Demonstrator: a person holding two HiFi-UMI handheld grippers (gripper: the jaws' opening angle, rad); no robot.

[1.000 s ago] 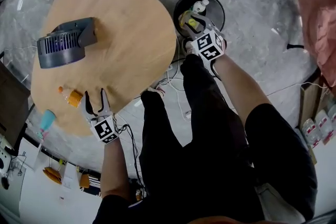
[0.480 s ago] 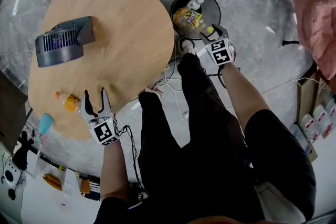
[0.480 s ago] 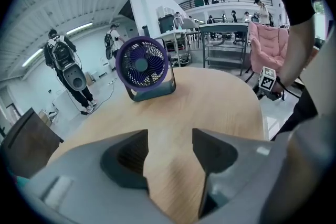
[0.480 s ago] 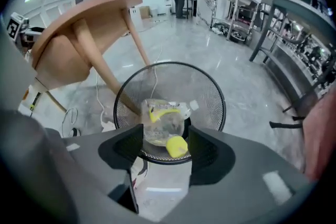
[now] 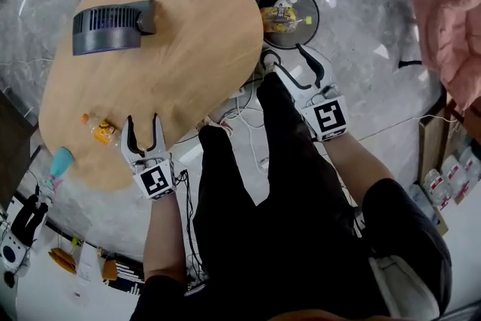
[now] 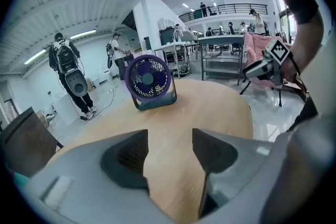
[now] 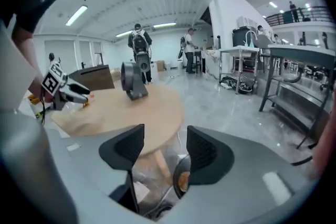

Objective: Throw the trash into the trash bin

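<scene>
- Since neither claw pinches anything, no trash is being carried: the right gripper hangs spread and empty just beside the trash bin, at upper centre of the head view.
- Inside that round black bin lies the yellow trash, glossy and crumpled-looking, so it seems delivered.
- At lower left, the left gripper sits with jaws apart over the smooth pale wooden table, just beside a small orange bottle, probably the next pick.
- A teal bottle lies at the table's lower-left edge, and a grey slatted fan stands upper left.
</scene>
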